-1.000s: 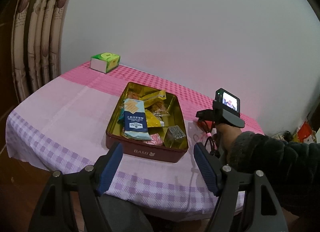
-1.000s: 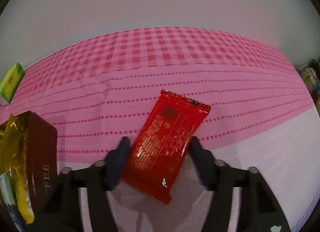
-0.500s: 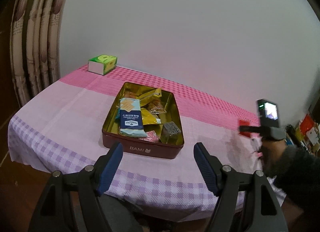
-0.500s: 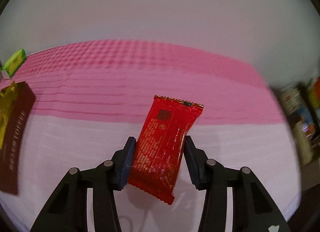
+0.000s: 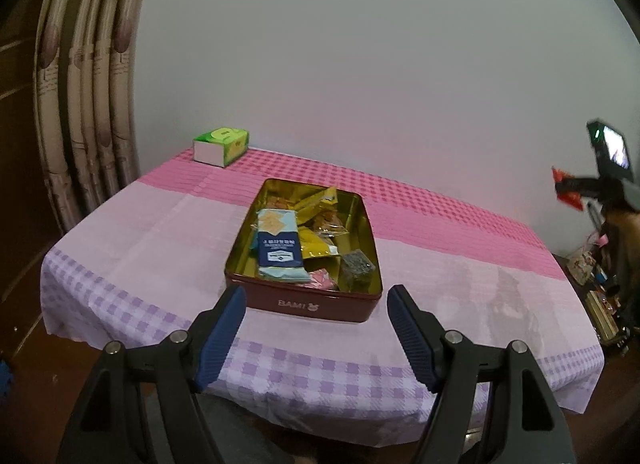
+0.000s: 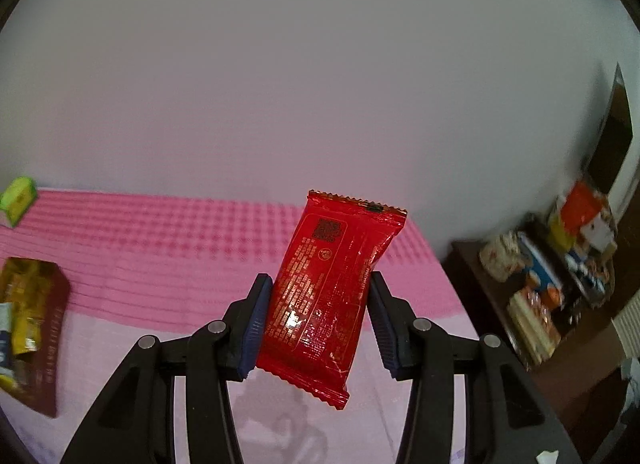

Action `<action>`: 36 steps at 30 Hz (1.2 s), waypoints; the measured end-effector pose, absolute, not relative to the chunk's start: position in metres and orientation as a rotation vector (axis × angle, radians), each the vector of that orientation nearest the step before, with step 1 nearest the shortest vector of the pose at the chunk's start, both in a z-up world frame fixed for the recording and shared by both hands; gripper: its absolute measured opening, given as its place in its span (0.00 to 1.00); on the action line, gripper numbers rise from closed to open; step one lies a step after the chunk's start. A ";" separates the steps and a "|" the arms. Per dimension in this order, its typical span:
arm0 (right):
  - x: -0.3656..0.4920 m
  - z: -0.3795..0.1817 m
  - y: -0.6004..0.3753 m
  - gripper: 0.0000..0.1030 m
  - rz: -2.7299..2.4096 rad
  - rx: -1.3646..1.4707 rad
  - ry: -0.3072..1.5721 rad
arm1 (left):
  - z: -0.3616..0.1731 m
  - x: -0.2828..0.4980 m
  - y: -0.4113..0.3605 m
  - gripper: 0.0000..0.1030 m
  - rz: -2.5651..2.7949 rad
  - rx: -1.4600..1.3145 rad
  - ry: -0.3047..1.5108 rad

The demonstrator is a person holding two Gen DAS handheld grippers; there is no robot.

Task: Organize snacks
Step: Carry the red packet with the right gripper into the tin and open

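A red snack packet (image 6: 328, 284) hangs in the air above the pink tablecloth, pinched at its sides by my right gripper (image 6: 319, 284), which is shut on it. From the left wrist view that right gripper (image 5: 576, 187) is high at the far right, the red packet (image 5: 568, 195) sticking out of it. A dark red tin (image 5: 304, 304) with a gold inside sits mid-table and holds several snack packs. My left gripper (image 5: 315, 296) hovers open in front of the tin, with nothing between its fingers. The tin (image 6: 48, 344) shows at the left edge of the right wrist view.
A green tissue box (image 5: 222, 145) stands at the table's far left corner by the wall. Curtains (image 5: 80, 123) hang at the left. A low dark shelf (image 6: 552, 264) crowded with packets and boxes stands right of the table. A person's hand (image 5: 620, 223) holds the right gripper.
The right gripper closed on the red packet and lifted it off the cloth, rising and moving right, away from the tin. The left gripper stayed open and nearly still.
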State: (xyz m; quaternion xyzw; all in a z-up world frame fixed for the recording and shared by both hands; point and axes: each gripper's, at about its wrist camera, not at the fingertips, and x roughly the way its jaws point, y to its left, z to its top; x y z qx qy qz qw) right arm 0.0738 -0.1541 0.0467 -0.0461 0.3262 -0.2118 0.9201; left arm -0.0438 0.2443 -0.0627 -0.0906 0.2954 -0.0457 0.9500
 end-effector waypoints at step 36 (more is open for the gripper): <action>0.054 0.160 0.082 0.43 -0.075 -0.301 0.464 | -0.063 -0.043 0.268 0.73 0.035 -0.230 0.603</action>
